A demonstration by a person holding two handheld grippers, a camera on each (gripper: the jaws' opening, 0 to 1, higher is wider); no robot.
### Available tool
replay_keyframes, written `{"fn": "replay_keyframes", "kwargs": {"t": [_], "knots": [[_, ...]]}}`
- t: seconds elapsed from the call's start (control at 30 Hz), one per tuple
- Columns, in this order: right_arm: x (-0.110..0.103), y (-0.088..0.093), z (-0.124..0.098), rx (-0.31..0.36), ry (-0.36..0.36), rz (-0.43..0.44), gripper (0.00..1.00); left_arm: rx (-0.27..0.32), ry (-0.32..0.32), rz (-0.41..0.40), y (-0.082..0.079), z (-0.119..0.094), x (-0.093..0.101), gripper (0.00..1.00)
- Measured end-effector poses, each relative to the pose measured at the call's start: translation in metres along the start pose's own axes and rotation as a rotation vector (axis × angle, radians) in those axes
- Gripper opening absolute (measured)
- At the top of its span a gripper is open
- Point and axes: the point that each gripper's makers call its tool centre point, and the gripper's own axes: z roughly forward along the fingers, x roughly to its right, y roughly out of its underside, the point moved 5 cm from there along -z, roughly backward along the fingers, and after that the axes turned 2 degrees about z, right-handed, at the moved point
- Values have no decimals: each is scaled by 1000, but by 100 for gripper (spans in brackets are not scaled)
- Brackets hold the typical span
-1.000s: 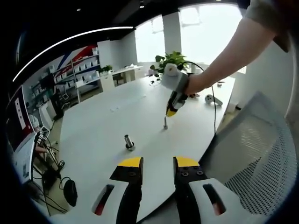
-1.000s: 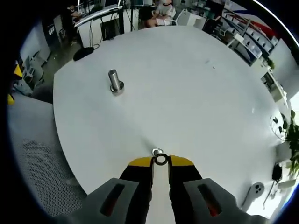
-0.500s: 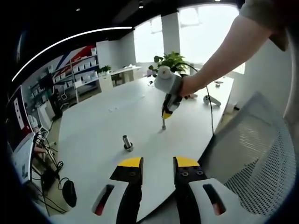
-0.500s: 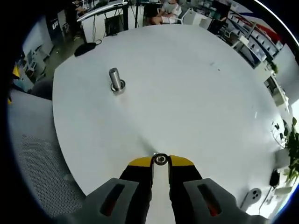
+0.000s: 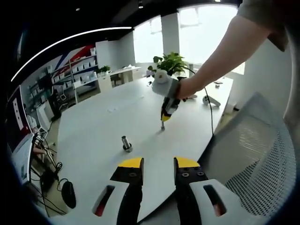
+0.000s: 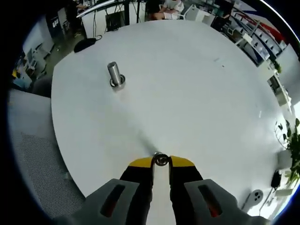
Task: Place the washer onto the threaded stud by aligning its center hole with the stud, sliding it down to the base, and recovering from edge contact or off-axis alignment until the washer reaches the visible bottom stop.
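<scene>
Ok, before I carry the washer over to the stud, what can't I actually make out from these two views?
- Small silver metal washer: right gripper view, pinched between the right tool tips, which cover its edges; its tilt is unclear.
- Same washer in the left gripper view: too small to tell.
- Short grey metal threaded stud: threads and bottom stop too small in both views.
- Left tool: jaws apart, holding nothing.

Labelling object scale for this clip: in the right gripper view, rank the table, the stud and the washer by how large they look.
1. Round white table
2. Upright grey metal threaded stud
3. Small metal ring washer, pinched in the right tool; being nearer the camera flatters its size.
</scene>
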Motion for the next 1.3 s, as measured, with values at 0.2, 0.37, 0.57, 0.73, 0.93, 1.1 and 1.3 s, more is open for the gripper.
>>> {"fn": "replay_keyframes", "kwargs": {"t": [0.2, 0.37, 0.57, 0.73, 0.93, 1.1, 1.3], "knots": [[-2, 3, 7, -19, -11, -13, 14, -2, -1, -4, 1, 0, 0, 24], [-2, 7, 21, -38, -20, -7, 14, -5, -6, -8, 1, 0, -2, 24], [-5, 12, 30, -66, -34, -8, 14, -9, -14, -12, 2, -1, -2, 24], [-6, 11, 32, -63, -36, -7, 14, -13, -16, -11, 2, 0, -3, 24], [-4, 13, 37, -93, -57, 30, 15, -15, -18, -11, 2, 0, -3, 24], [-6, 17, 36, -75, -45, 46, 16, -23, -20, -6, 3, 0, -3, 24], [-2, 25, 31, -62, -38, 52, 18, -29, -29, -9, 4, 0, -4, 24]]}}
